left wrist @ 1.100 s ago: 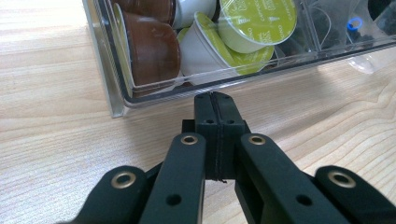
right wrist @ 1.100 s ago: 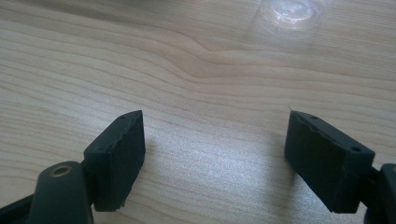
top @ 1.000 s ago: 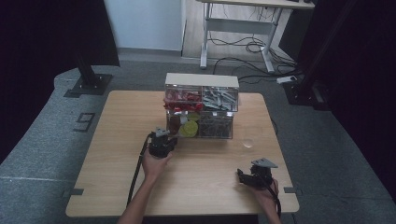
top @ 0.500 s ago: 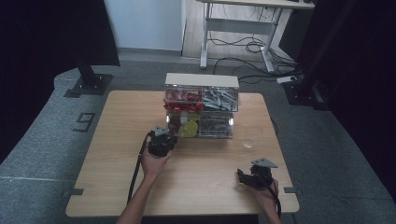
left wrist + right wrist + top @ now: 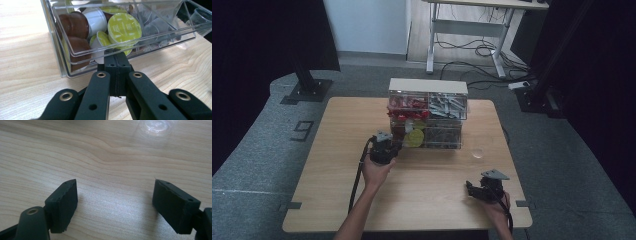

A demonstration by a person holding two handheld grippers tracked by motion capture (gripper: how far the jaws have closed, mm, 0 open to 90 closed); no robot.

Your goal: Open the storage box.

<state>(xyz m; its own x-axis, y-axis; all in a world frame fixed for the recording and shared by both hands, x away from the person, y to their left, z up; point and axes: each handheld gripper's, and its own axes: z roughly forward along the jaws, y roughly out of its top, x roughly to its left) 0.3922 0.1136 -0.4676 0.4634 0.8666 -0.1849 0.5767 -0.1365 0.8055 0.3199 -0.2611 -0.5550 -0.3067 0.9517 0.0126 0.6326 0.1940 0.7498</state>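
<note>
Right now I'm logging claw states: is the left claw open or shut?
Shut. In the left gripper view the left claw has its black jaws pressed together at the front lip of the clear plastic drawer of coffee capsules.

The clear cup (image 5: 156,125) is cut off by the right gripper view's top edge.

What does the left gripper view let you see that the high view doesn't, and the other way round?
The left gripper view alone makes out the pods inside the clear drawer: brown, white and green-lidded ones, with the left tool pressed shut at the drawer's front edge.

The high view alone takes in the whole organiser, with red items and grey hardware in its upper compartments, the right tool near the table's front edge, and a desk behind.

Both show the drawer, the left tool, the wooden table and a small clear cup.
</note>
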